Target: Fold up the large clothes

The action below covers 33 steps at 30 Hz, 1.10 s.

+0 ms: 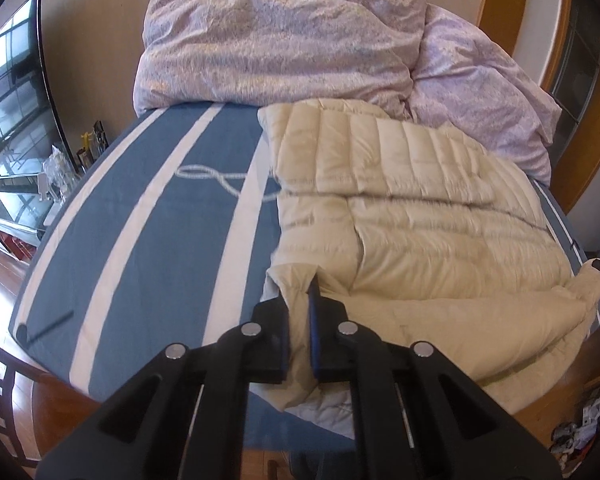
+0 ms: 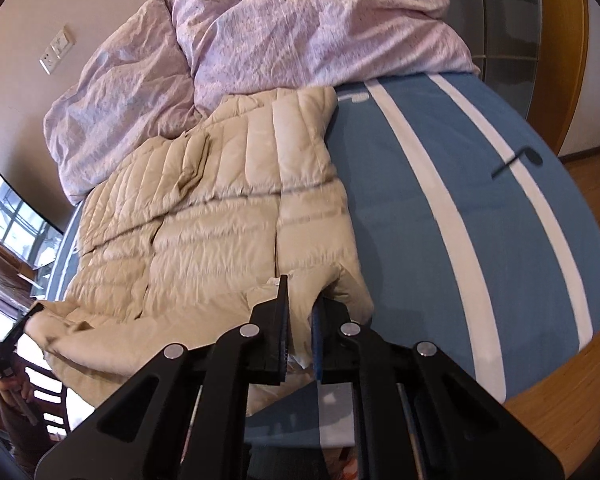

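Observation:
A cream quilted down jacket [image 1: 412,208] lies spread on the blue bed with white stripes. In the left wrist view my left gripper [image 1: 300,300] is shut on the jacket's near left edge, with cream fabric pinched between its jaws and lifted off the bed. In the right wrist view my right gripper [image 2: 300,300] is shut on the near right edge of the same jacket [image 2: 220,216], the cloth bunched between its pads. The left gripper [image 2: 36,310] also shows at the far left of the right wrist view, holding the other corner.
A pile of lilac bedding [image 1: 284,40] fills the head of the bed [image 1: 148,216]. A television [image 1: 12,92] stands at the left over a cluttered shelf. The bed's wooden frame [image 2: 548,396] borders the near edge. A wall socket [image 2: 58,50] is on the beige wall.

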### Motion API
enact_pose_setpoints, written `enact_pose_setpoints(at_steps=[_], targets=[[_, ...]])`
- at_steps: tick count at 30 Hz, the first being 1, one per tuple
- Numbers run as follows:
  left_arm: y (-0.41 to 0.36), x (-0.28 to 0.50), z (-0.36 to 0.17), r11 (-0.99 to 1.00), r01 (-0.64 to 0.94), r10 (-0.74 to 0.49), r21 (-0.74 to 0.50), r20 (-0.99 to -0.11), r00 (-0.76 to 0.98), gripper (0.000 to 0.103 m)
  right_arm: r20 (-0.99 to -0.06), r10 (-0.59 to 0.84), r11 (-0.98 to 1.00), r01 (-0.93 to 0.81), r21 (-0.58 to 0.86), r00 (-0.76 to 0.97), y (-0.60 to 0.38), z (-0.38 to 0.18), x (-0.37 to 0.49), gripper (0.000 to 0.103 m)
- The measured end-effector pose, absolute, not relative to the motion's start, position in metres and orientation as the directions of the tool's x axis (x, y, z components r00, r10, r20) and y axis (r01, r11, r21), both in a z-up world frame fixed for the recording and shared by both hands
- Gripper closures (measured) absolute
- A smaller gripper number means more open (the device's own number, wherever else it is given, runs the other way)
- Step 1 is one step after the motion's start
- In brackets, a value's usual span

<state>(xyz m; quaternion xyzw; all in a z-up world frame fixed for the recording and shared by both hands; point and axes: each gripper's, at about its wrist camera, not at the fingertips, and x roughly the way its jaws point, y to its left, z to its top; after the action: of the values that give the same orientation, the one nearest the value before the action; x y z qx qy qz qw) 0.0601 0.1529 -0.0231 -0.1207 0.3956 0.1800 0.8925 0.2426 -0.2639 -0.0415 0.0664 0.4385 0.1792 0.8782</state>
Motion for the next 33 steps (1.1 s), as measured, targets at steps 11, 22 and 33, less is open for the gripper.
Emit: enact_pose_setpoints(at_steps=[11, 22, 33], targets=[[0.187, 0.134, 0.006, 0.889, -0.453, 0.270, -0.072, -0.716, 0.643, 0.095, -0.723, 0.316, 0.947, -0.243, 0.207, 0.614, -0.228, -0.026, 0.316, 0.094], [0.231, 0.228, 0.019, 0.861, -0.502, 0.312, -0.082, -0.695, 0.648, 0.095, -0.648, 0.298, 0.955, -0.223, 0.197, 0.701, -0.193, -0.010, 0.401, 0.094], [0.282, 0.313, -0.022, 0.803, -0.564, 0.262, -0.192, -0.736, 0.624, 0.095, -0.638, 0.276, 0.958, -0.149, 0.246, 0.719, -0.170, -0.033, 0.488, 0.093]])
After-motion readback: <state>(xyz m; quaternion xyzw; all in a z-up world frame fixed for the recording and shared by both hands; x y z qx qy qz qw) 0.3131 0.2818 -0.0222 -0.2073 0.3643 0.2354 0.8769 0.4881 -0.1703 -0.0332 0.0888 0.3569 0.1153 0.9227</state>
